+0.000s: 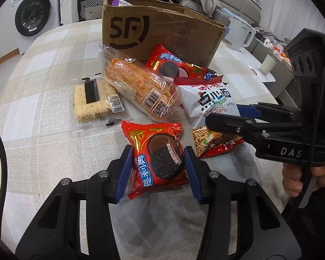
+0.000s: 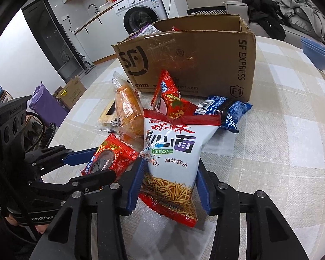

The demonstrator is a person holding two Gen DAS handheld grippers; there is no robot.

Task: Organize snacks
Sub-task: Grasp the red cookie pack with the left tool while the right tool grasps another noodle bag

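On the checked beige cloth of the surface (image 1: 43, 112), snacks lay strewn in front of an open brown cardboard box (image 2: 192, 60) printed with a black SF logo. The left claw (image 1: 158, 162) pinched a red foil packet of chocolate sandwich cookies (image 1: 156, 156), its blue pads pressed against both side edges of the packet, which lay flat on the cloth. The right claw (image 2: 169, 186) pinched the lower part of a white and red bag of fried noodle snack (image 2: 173, 151), the pads squeezing the bag at either side (its red bottom seam hung out below them).

Behind these lay a clear-wrapped orange loaf cake (image 1: 136, 86), a second red cookie packet (image 1: 173, 65) propped near the box, and a flat clear pack of pale crackers (image 1: 91, 99) off to the left. A dark blue wrapped snack (image 2: 225, 110) lay just beside the box corner, touching the noodle bag's top edge. Something purple showed inside the box.
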